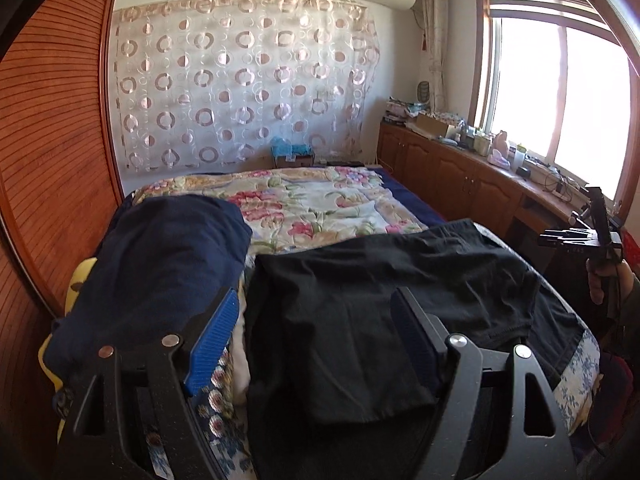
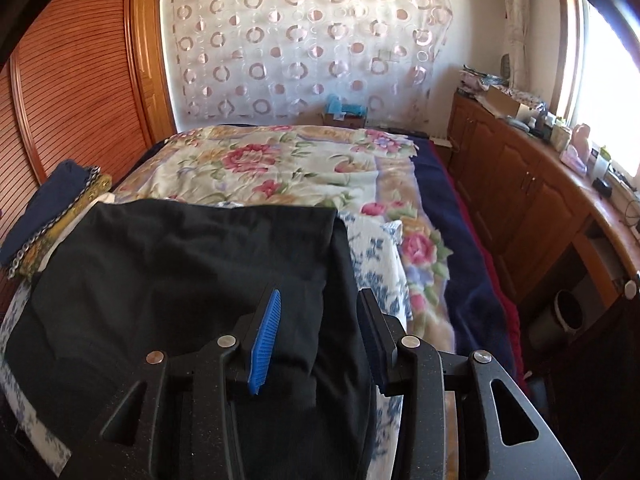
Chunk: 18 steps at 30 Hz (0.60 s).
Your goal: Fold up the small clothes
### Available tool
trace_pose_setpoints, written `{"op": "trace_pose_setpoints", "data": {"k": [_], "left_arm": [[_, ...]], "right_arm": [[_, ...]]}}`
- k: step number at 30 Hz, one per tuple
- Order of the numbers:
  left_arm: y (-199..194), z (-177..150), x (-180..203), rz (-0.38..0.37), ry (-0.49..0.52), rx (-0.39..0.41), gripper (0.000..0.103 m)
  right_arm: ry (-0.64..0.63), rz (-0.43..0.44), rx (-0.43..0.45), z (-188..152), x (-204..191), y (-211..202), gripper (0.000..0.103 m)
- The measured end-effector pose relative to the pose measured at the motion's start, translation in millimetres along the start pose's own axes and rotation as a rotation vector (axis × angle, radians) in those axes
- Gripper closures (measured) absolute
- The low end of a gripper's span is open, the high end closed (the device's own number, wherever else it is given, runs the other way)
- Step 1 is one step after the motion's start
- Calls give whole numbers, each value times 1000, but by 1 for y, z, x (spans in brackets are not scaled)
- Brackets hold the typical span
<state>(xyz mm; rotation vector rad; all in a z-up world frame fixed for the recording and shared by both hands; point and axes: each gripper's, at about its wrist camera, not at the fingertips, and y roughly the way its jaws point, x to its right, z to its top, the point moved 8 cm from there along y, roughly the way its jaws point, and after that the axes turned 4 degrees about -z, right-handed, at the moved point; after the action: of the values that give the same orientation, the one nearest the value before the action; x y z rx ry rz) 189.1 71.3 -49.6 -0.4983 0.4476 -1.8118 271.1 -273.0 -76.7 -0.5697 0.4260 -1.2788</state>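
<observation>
A black garment lies spread on the near end of the bed, partly folded, with creases. My left gripper hovers over its near left part, fingers wide open and not pressing the cloth. My right gripper stands open over the garment's right edge, black cloth lying between and below its blue pads. A folded navy garment rests on a small stack of clothes to the left.
The bed carries a floral quilt and a blue-and-white cloth under the garment. A slatted wooden wardrobe stands left, cluttered wooden cabinets right, with a bin. A hand holds a black device at the right edge.
</observation>
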Motion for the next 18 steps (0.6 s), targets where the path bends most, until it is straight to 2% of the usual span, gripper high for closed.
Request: {"op": "trace_pose_setpoints", "data": {"k": [2, 3, 4, 7, 11, 12, 13, 18], "left_arm": [[3, -12, 4, -7, -12, -22, 24], [5, -17, 6, -16, -18, -31, 24], [7, -24, 8, -28, -25, -43, 24], [13, -40, 12, -31, -34, -73, 24], [26, -65, 16, -15, -30, -146, 24], [29, -71, 16, -11, -26, -165, 24], [33, -76, 17, -5, -20, -185, 24], [50, -100, 15, 44, 7, -292, 24]], "right_arm": [[19, 39, -18, -3, -1, 5, 54], [30, 57, -34, -7, -1, 9, 45], [40, 66, -47, -12, 3, 10, 44], [40, 63, -100, -19, 9, 29, 44], [50, 68, -157, -11, 9, 52, 44], [46, 68, -160, -7, 9, 56, 49], [37, 68, -160, -2, 5, 61, 59], [-18, 15, -133, 5, 7, 66, 61]]}}
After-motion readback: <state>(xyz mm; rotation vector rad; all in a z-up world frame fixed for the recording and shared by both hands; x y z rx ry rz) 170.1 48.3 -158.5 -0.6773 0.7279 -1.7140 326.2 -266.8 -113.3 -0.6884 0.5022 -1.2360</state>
